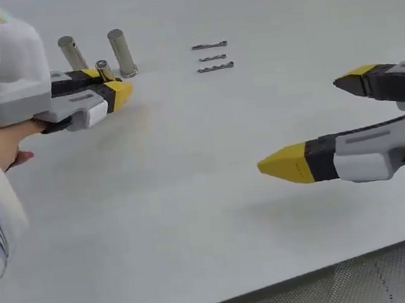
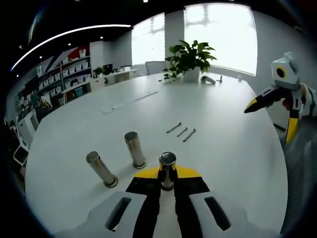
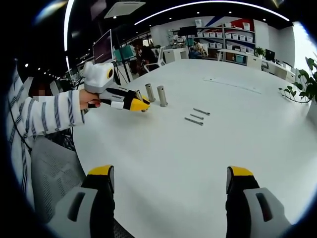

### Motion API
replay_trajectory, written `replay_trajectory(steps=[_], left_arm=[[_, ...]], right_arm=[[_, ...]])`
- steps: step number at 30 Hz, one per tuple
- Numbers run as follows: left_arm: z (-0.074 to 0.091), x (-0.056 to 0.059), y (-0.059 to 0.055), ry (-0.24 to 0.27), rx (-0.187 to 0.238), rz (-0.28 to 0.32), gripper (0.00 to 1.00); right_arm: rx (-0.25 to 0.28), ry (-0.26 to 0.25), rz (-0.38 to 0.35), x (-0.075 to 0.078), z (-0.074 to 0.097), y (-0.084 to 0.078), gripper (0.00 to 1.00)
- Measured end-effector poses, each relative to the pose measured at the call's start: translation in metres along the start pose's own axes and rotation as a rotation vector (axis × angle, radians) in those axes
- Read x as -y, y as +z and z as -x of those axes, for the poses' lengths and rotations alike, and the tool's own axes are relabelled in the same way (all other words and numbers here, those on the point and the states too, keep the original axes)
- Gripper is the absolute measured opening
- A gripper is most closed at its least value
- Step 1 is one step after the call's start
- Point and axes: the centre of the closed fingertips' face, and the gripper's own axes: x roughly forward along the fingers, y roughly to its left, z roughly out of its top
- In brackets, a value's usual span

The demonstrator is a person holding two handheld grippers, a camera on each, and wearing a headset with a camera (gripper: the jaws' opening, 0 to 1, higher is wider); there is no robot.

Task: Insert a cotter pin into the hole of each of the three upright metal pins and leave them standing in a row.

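Observation:
Three upright metal pins stand on the white table [image 1: 193, 196] at the far left. My left gripper [image 1: 110, 81] is shut on the nearest pin [image 1: 101, 65], which sits between its yellow tips [image 2: 167, 171]. The other two pins [image 1: 68, 53] [image 1: 122, 52] stand free just behind it, also seen in the left gripper view [image 2: 101, 168] [image 2: 134, 148]. Three cotter pins [image 1: 212, 57] lie side by side to their right [image 2: 181, 130], untouched. My right gripper [image 1: 309, 123] hovers open at the right, far from the parts, with nothing between its fingers [image 3: 101, 174].
The table's front edge [image 1: 276, 286] runs along the bottom of the head view, with grey floor beyond. A potted plant [image 2: 190, 59] stands at the table's far end. A striped sleeve [image 3: 44, 116] reaches in behind the left gripper.

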Motion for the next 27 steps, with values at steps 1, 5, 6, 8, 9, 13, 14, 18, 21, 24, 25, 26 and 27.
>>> replay_trajectory(steps=[1,5,6,8,9,13,14,18,21,24,25,26,27], left_arm=[[0.000,0.005,0.000,-0.016,-0.003,-0.017,0.05],[0.000,0.021,0.002,-0.076,0.021,-0.014,0.05],[0.001,0.028,0.002,-0.088,0.020,-0.022,0.05],[0.001,0.037,0.002,-0.114,0.015,-0.034,0.05],[0.001,0.040,0.002,-0.126,0.017,-0.037,0.05],[0.000,0.055,0.000,-0.170,0.006,-0.066,0.05],[0.000,0.058,-0.001,-0.178,0.002,-0.071,0.05],[0.000,0.068,-0.004,-0.205,-0.002,-0.070,0.05],[-0.001,0.076,-0.008,-0.227,-0.007,-0.077,0.05],[-0.002,0.081,-0.012,-0.238,-0.021,-0.089,0.05],[-0.003,0.082,-0.014,-0.240,-0.029,-0.096,0.05],[-0.003,0.083,-0.016,-0.241,-0.037,-0.114,0.05],[-0.003,0.084,-0.018,-0.243,-0.041,-0.126,0.05]], right_arm=[[0.000,0.000,0.001,-0.001,0.000,-0.001,0.93],[0.001,0.002,0.003,-0.002,0.000,-0.001,0.92],[0.002,0.003,0.003,-0.003,0.000,-0.001,0.92],[0.002,0.003,0.005,-0.003,0.001,-0.001,0.92],[0.002,0.002,0.005,-0.003,0.001,-0.001,0.92],[0.005,0.002,0.007,-0.003,0.001,-0.001,0.92],[0.005,0.002,0.007,-0.004,0.001,-0.001,0.92],[0.010,0.003,0.006,-0.004,0.001,0.000,0.92],[0.013,0.003,0.005,-0.004,0.002,0.000,0.92],[0.013,0.002,0.005,-0.004,0.002,0.000,0.92],[0.013,0.003,0.005,-0.004,0.002,0.000,0.92],[0.013,0.003,0.004,-0.004,0.002,0.000,0.92],[0.013,0.003,0.003,-0.005,0.002,-0.001,0.92]])
